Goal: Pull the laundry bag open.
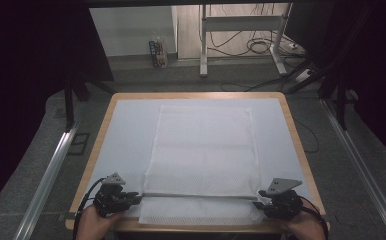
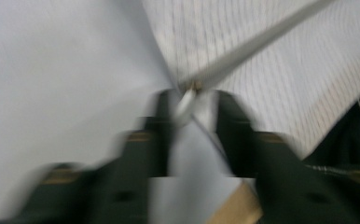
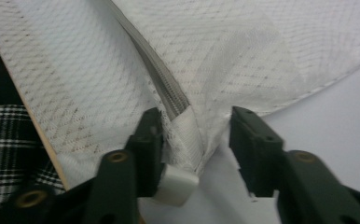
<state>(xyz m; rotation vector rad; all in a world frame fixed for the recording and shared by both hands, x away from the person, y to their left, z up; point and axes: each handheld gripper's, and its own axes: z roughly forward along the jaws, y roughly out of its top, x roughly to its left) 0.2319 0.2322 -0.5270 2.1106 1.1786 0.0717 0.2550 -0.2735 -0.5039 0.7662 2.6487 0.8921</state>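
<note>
High view: a white mesh laundry bag with a grey zipper band (image 1: 201,150) lies flat on the pale sheet covering a wooden-edged table (image 1: 97,145), its near end reaching the table's near edge. The zipper band (image 1: 198,195) runs straight across the bag close to that edge. The left gripper (image 1: 131,199) sits at the band's left end and the right gripper (image 1: 259,202) at its right end, each held in a hand entering from below.

Left gripper view (blurred): the two black jaws stand apart, with the zipper's end (image 2: 187,100) lying in the gap between them. The band (image 2: 257,44) runs away up and to the right across the mesh. The pads do not press on it; the grip is released.

Right gripper view: the jaws stand apart on either side of the bag's corner. The zipper end and a white fabric tab (image 3: 180,144) lie against the left jaw's inner face, clear of the right jaw. This grip is also released. A checked sleeve (image 3: 5,140) shows at the left edge.
</note>
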